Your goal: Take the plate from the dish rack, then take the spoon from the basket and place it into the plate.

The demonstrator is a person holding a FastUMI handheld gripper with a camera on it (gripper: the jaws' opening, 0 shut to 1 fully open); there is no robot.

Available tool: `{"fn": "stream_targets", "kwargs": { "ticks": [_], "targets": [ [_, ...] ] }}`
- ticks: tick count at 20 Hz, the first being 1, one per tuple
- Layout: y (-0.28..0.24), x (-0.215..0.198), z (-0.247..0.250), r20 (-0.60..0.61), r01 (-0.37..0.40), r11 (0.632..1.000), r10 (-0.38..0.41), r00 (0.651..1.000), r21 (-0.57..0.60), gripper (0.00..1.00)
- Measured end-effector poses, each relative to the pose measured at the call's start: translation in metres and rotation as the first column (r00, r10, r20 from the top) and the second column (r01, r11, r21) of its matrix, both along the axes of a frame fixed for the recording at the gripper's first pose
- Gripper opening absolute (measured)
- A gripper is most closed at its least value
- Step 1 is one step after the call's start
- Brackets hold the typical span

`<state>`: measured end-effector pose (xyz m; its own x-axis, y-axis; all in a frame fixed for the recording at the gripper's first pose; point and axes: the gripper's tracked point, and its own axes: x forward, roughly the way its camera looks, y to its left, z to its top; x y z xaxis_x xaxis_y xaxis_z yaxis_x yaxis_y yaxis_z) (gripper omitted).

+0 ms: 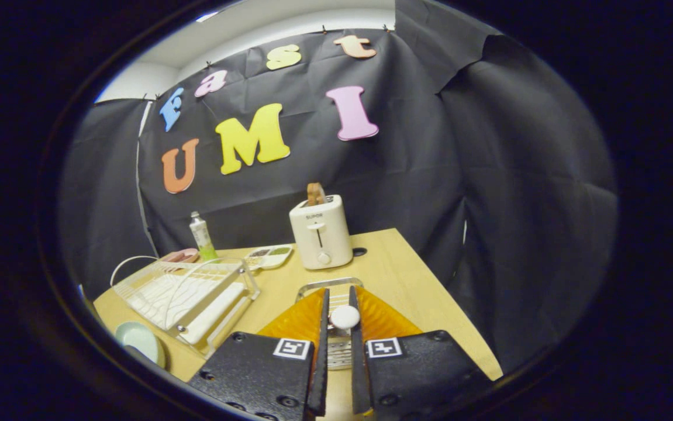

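Note:
My gripper [339, 318] is shut on a white spoon [344, 316], whose rounded end shows between the two orange fingers [298, 320]. Directly under and just beyond the fingers is a metal wire basket [329, 285]. The spoon is held above it, and the rest of the spoon is hidden by the fingers. A pale green plate [140, 341] lies flat on the wooden table, well to the left of the fingers, beside the near corner of the white wire dish rack [187, 292].
A white toaster [320, 232] with a slice of bread in it stands beyond the basket. Behind the rack are a green-and-white tube [202, 237], a pink dish [181, 255] and a small compartment tray [269, 256]. The table's right edge [447, 304] runs close by.

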<state>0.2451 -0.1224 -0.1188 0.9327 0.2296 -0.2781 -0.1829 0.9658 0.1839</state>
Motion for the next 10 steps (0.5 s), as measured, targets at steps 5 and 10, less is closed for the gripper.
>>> {"fn": "stream_targets", "kwargs": {
  "ticks": [5,10],
  "targets": [
    [-0.001,-0.002,0.018,-0.008,0.003,0.999,-0.003,1.0,-0.043,0.12],
    [-0.019,-0.017,0.054,0.054,0.063,0.995,-0.059,0.997,-0.078,0.13]
  ]
}}
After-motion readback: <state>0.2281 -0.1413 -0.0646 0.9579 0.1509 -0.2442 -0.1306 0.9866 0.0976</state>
